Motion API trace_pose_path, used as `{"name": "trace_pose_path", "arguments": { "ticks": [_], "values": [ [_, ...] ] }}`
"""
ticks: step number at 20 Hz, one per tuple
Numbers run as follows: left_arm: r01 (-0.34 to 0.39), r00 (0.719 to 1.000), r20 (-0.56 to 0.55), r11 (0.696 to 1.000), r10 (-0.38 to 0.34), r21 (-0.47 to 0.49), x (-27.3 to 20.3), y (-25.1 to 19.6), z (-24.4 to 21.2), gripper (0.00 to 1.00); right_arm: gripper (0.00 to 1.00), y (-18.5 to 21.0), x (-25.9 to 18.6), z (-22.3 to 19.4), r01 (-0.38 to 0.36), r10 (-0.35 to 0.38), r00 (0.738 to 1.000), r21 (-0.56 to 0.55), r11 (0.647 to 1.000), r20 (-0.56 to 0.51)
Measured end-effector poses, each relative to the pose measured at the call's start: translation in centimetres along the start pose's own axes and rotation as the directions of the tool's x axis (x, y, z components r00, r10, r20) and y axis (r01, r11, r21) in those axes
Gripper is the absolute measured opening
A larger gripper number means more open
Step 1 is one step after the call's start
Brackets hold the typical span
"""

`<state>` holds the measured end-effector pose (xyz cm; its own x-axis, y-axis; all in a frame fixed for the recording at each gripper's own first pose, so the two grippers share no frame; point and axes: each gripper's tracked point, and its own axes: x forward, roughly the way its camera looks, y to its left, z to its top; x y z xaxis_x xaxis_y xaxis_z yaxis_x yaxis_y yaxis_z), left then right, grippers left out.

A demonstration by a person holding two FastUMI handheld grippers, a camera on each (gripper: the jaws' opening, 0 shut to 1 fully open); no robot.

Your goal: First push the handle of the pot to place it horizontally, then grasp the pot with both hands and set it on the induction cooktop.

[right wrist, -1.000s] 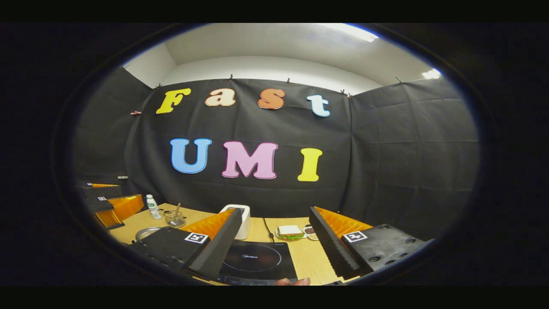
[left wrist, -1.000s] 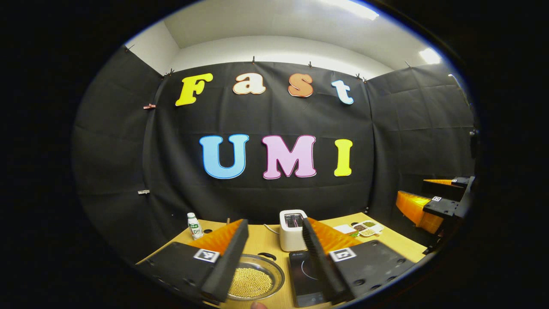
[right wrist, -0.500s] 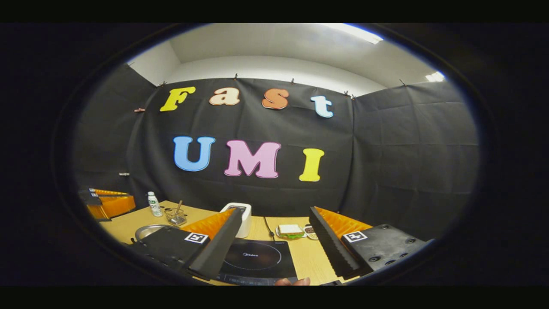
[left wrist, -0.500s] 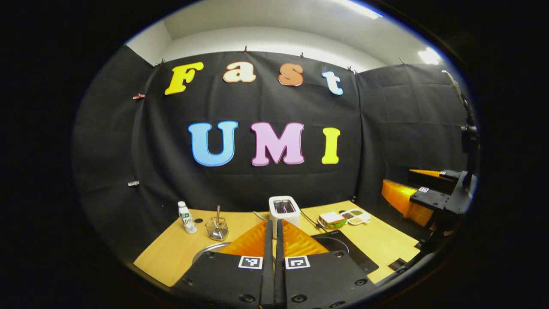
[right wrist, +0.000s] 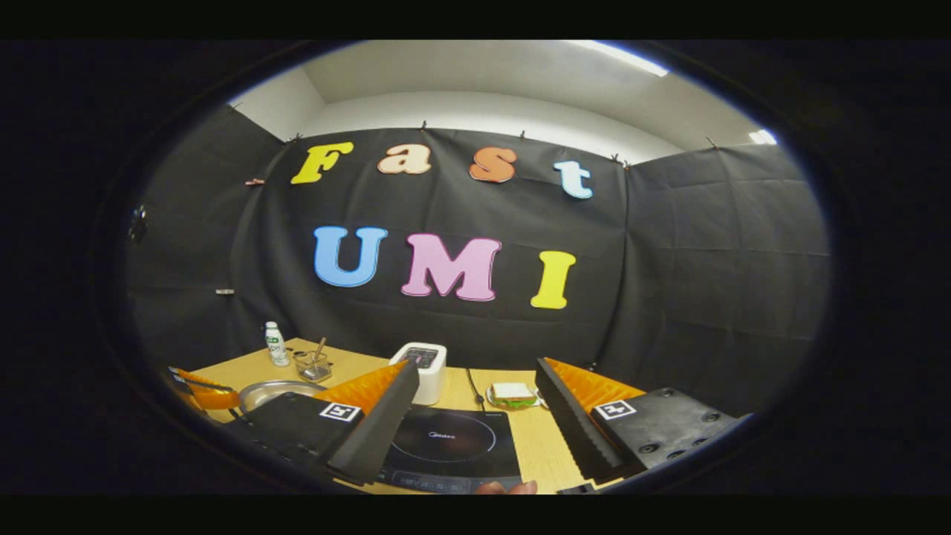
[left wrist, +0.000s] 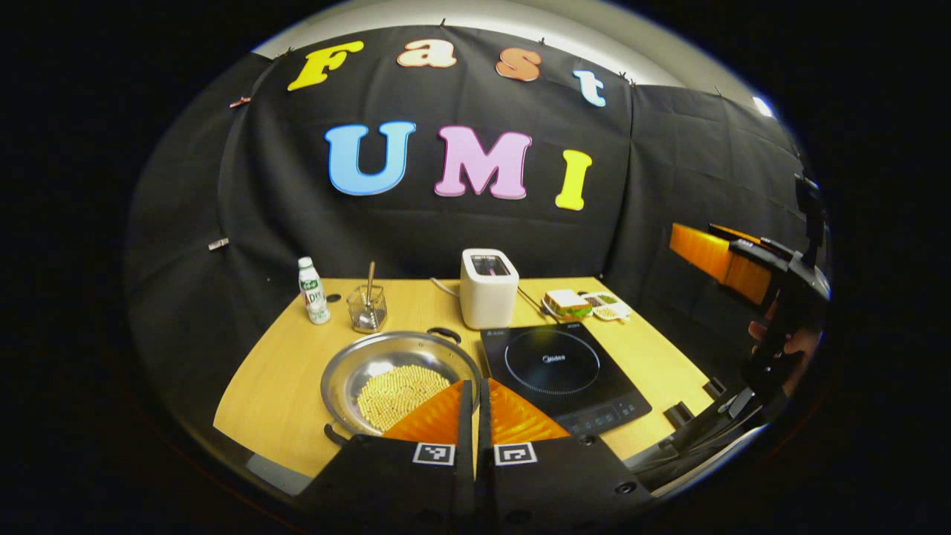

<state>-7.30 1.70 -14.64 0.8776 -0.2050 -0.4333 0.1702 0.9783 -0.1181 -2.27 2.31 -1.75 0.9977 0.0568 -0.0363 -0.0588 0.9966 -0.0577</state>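
Pot of shiny steel (left wrist: 401, 371), filled with yellow grains, is seen on the wooden counter (left wrist: 282, 386) just beside the black induction cooktop (left wrist: 557, 364). Left tool (left wrist: 475, 401) is closed empty, likely for pushing; right tool (right wrist: 475, 416) is spread wide, holding nothing.

No legible text — faint brand mark on the induction cooktop (left wrist: 553, 358), bottle (left wrist: 313, 291) label too small

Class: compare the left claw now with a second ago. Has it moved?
Yes. The left claw has risen and pulled back: the toaster and pot now sit farther off, and its fingers have closed.
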Motion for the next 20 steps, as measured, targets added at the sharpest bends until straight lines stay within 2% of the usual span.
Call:
{"name": "trace_pose_path", "arguments": {
  "ticks": [2, 6, 9, 12, 13, 14, 15, 20],
  "values": [
    [0.022, 0.997, -0.075, 1.0, -0.023, -0.018, 0.3, 0.8, -2.1, 0.05, 0.96, 0.2, 0.1, -0.3, -0.004, 0.004, 1.0, -0.003, 1.0, -0.009],
    [0.012, 0.978, -0.208, 0.998, -0.026, -0.067, 1.4, 3.4, -5.9, 0.05, 0.98, -0.4, 0.1, -0.8, 0.001, -0.002, 1.0, -0.014, 1.0, -0.02],
    [0.039, 0.937, -0.339, 0.99, -0.083, -0.135, 2.3, 4.3, -9.3, 0.05, 0.96, -1.0, 0.2, -1.2, 0.008, -0.008, 0.999, -0.009, 1.0, -0.031],
    [0.045, 0.899, -0.421, 0.981, -0.122, -0.189, 3.3, 5.6, -11.2, 0.05, 0.98, -1.9, 0.4, -1.5, 0.018, -0.019, 0.999, -0.007, 1.0, -0.039],
    [0.042, 0.883, -0.451, 0.979, -0.13, -0.2, 3.5, 6.4, -12.0, 0.07, 0.96, -2.1, 0.3, -1.6, 0.023, -0.023, 0.999, -0.006, 1.0, -0.042],
    [0.034, 0.865, -0.483, 0.977, -0.135, -0.211, 3.7, 7.2, -12.7, 0.05, 0.99, -2.4, 0.3, -1.7, 0.028, -0.028, 0.999, -0.002, 1.0, -0.046],
    [0.023, 0.852, -0.506, 0.976, -0.132, -0.217, 4.0, 8.1, -13.4, 0.05, 0.98, -2.8, 0.1, -1.8, 0.034, -0.033, 0.998, 0.004, 0.999, -0.049],
    [-0.01, 0.802, -0.581, 0.968, -0.142, -0.251, 5.6, 10.7, -15.4, 0.05, 0.98, -3.9, -0.3, -2.4, 0.063, -0.062, 0.996, 0.007, 0.998, -0.061]
  ]
}}
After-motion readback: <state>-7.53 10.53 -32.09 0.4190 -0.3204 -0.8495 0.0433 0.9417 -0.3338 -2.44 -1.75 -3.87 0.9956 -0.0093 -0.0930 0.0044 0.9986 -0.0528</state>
